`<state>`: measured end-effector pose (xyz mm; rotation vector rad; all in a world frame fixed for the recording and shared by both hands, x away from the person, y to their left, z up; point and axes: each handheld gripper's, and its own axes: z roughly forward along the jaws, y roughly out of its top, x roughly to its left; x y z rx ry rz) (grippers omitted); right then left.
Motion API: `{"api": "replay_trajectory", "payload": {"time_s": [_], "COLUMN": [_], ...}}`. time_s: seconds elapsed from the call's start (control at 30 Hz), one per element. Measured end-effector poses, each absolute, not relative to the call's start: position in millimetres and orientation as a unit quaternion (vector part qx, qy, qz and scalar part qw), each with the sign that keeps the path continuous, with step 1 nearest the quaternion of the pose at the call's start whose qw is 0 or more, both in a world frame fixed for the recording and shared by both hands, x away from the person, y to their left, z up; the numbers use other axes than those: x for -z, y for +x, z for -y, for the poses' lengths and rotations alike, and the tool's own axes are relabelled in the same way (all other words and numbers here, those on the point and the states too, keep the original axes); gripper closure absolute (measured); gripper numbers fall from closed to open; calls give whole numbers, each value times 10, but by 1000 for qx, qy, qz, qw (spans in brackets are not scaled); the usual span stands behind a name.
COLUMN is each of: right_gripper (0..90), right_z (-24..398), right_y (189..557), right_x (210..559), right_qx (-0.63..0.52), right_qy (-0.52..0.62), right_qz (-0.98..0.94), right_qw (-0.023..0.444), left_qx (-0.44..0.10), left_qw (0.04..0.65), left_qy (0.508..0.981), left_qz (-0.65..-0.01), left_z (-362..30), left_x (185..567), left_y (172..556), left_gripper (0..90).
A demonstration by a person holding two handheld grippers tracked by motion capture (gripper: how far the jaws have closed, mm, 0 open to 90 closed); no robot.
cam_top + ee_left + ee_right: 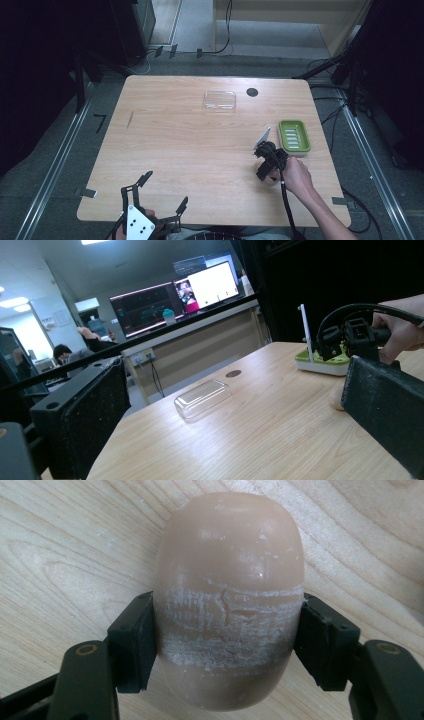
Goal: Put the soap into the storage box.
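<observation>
I can read no text, label, brand, number or sign anywhere. The monitors [175, 302] far behind the table, seen from my left gripper's view, glow with windows and pictures, but anything written on them is too small and blurred for me to make out. The notices on the far left wall [61, 317] are equally illegible. The bar of soap [229, 600] clamped between my right gripper's jaws bears only white scuff marks, no stamped lettering that I can tell. The grey plate [139, 223] on my left gripper carries just dots.
</observation>
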<state>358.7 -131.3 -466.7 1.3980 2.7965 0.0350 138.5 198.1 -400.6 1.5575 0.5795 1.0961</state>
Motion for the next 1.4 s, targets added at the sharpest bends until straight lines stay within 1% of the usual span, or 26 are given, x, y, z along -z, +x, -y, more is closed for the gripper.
{"api": "replay_trajectory", "payload": {"time_s": [0.43,0.67,1.4], "right_gripper": [335,335,335], "right_z": [1304,1327,1511], "right_y": [3583,3563,3529], "right_x": [4650,4571,4423], "right_qx": [-8,-8,-5], "right_qy": [428,425,420], "right_qz": [-904,-905,-907], "right_qw": [1,-2,-5], "left_qx": [-461,-462,-462], "left_qw": [545,544,544], "left_qy": [656,656,655], "left_qz": [-245,-245,-246], "left_z": [-1985,-1982,-1982], "left_x": [4006,4006,4005], "left_y": [1388,1387,1385], "left_gripper": [0,0,0]}}
